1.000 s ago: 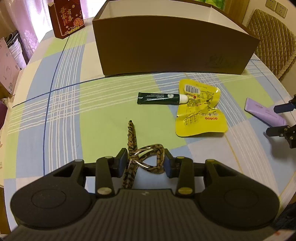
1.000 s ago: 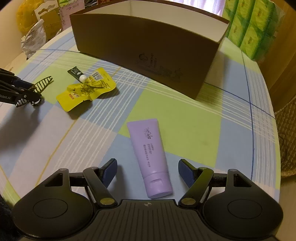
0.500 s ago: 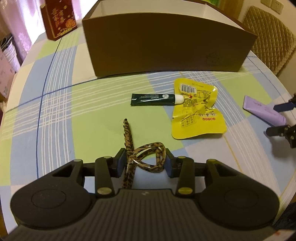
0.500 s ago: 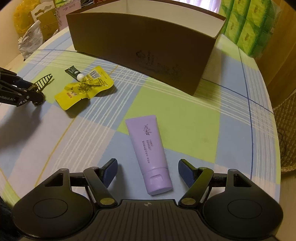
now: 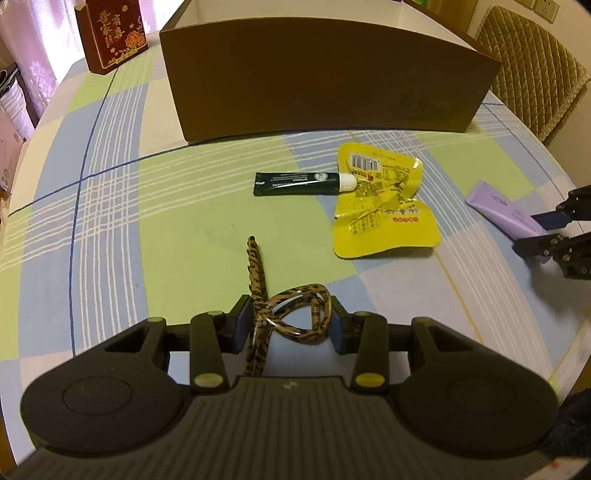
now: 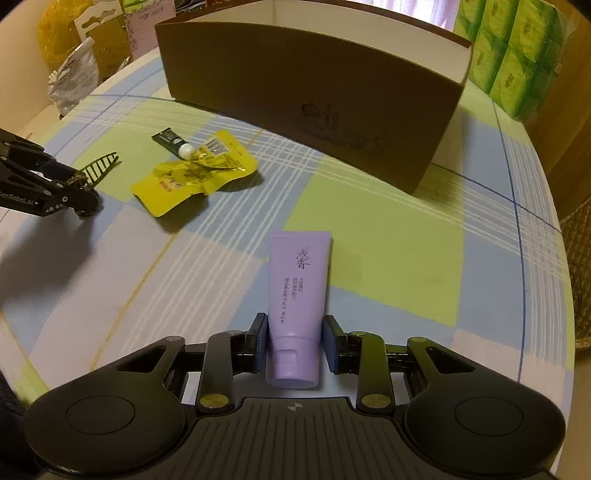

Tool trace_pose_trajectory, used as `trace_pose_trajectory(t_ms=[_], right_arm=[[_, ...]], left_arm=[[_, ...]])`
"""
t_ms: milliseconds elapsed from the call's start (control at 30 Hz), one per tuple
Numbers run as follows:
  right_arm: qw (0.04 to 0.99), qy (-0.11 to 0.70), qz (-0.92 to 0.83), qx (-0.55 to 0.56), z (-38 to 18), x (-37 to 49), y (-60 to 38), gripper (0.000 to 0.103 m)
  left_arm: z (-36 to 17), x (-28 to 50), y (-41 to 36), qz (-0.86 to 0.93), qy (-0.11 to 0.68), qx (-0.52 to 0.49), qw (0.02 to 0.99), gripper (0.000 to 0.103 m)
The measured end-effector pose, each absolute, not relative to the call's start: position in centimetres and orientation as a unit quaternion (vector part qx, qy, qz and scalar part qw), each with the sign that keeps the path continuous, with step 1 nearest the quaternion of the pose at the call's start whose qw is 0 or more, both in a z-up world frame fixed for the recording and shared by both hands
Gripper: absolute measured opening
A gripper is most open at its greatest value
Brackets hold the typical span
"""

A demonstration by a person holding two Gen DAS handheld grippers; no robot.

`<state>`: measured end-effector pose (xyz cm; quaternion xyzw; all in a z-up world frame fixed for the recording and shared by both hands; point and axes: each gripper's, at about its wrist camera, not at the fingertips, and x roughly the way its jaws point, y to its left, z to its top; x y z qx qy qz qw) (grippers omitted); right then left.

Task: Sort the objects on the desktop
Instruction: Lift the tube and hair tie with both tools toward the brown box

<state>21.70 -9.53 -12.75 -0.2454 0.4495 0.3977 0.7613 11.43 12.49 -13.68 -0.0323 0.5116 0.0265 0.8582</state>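
Checked tablecloth point(image 6: 369, 221); right gripper point(image 6: 294, 343) fingers closing on purple "浅香" tube point(image 6: 297, 288); left gripper point(image 5: 288, 325) clamping leopard hair clip point(image 5: 291, 314).

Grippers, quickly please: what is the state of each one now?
Left gripper: shut on the leopard hair clip.
Right gripper: jaws closing on the purple tube, pads at its sides.

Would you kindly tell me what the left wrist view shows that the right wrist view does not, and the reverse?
Only the left wrist view: the red gift box and the quilted chair.

Only the right wrist view: the green tissue packs and the plastic bags.

Both: the brown cardboard box, the yellow snack pouch, the dark green tube, the leopard-print hair clip and the purple tube, on which the right gripper is closing.
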Motion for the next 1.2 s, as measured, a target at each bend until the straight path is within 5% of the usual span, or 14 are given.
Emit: trace_pose_trajectory(t_ms=[1200], right_arm=[[0.786, 0.422, 0.413, -0.185, -7.0, 22.1, -10.7, 0.027]], left_arm=[[-11.2, 11.7, 12.2, 0.018, 0.502, -0.045, 0.863, 0.037]])
